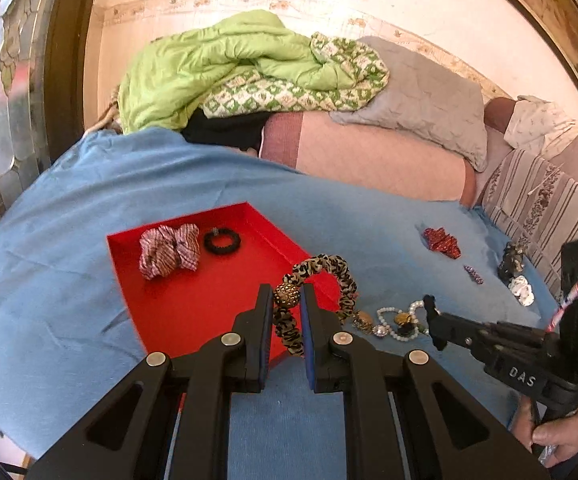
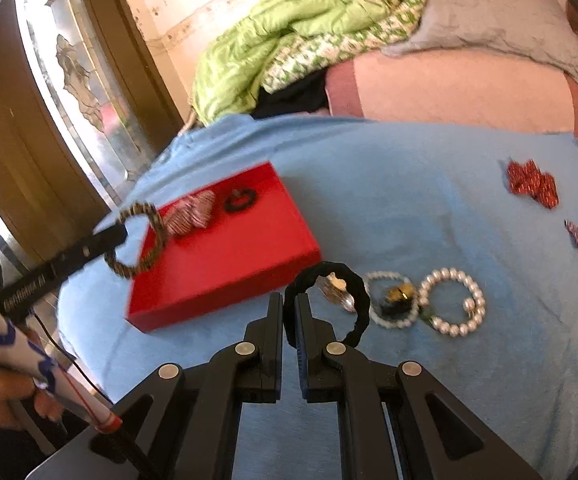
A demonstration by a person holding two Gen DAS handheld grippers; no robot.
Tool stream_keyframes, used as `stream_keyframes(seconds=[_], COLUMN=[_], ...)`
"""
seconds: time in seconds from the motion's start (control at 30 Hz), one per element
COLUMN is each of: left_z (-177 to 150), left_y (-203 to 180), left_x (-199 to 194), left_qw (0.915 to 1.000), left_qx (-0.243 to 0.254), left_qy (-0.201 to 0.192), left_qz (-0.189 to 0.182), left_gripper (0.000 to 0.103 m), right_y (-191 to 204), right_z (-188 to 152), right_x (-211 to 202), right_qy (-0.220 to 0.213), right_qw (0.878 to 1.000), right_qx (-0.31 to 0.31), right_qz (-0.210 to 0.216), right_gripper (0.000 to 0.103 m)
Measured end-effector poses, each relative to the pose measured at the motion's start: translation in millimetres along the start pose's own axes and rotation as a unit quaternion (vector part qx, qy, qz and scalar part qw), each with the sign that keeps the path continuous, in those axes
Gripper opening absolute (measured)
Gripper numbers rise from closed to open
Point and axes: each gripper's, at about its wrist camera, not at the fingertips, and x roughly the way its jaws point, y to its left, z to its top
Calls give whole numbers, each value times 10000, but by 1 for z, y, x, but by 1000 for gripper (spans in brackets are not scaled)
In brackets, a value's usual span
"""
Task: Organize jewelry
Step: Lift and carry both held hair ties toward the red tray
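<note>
We have both tools loaded: our left gripper (image 1: 285, 300) is pinching a leopard-print fabric scrunchie with a gold studded bead (image 1: 321, 280), low centre of the left wrist view, hanging over the near corner of the shallow red cardboard tray (image 1: 193, 304). It is soft and light, so it droops from the pads; we judge the grip beside the bead sound, since the bead itself looks hard and could slip. Our right gripper (image 2: 289, 308) is clamped on a black elastic hair band (image 2: 359, 300), bottom centre of the right wrist view, its loop standing over the blue cloth (image 2: 369, 184) just beside the tray. It flexes easily, so any part of the ring serves. In the tray, left of centre, lie a pink striped scrunchie (image 1: 169, 250) and a small black braided band (image 1: 221, 241), apart. To the right on the cloth, a tangle of white pearl bracelets (image 2: 453, 300) waits; those look slippery and should be taken across the strand. A red sequined bow (image 2: 531, 184) sits far right, well apart.
</note>
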Motion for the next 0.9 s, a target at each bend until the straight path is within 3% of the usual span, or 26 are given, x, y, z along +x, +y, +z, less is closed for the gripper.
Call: stream_keyframes(seconds=[0.37,0.9], left_z=[21,19], left_y=[-9,12], left_x=[-52,-64], left_qw=[9995,9994], left_qx=[13,-154], left_qy=[-322,-314], left_qz=[7,-14], left_gripper=[13,13], right_y=[43,83], right_z=[31,43], right_x=[-33,-19], right_qy=[-133,149], right_qw=[9998,9993], right_qx=[-172,-287], right_qz=[-11,-178], right_gripper=[7,7])
